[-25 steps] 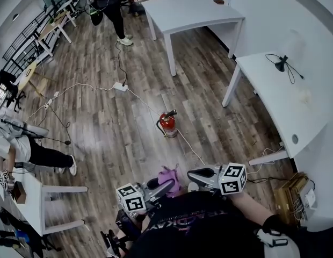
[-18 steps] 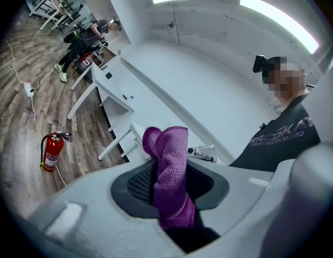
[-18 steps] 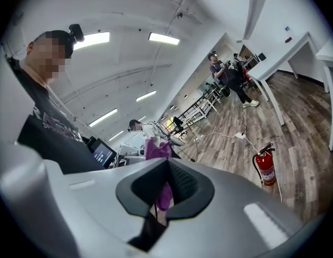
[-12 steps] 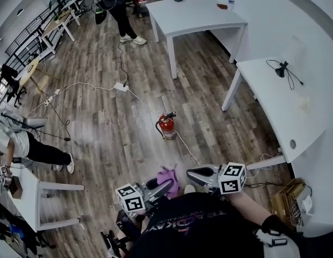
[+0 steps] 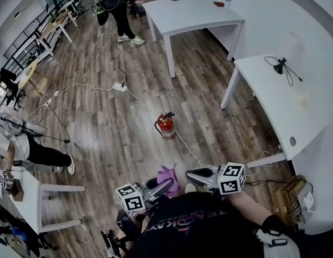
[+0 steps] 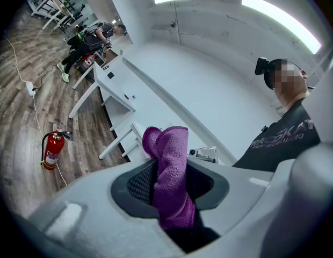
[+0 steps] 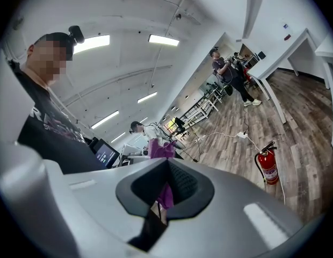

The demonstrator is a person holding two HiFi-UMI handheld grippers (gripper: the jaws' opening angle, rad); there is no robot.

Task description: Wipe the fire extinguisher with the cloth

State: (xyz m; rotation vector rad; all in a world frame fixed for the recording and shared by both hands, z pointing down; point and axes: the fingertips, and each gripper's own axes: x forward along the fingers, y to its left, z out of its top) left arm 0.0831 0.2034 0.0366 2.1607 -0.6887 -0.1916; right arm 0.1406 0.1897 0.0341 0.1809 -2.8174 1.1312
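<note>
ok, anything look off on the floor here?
Mildly. The fire extinguisher stands upright on its own in the middle of the floor, away from any wall. A loose white cable trails across the boards right past its base. Nothing looks spilled, tipped or damaged.

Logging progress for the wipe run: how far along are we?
Done: cloth picked up, clamped in the left gripper. In hand: nothing more; right gripper is shut and empty. Left: all the wiping; the extinguisher stands on the floor ahead, apart from the cloth.
</note>
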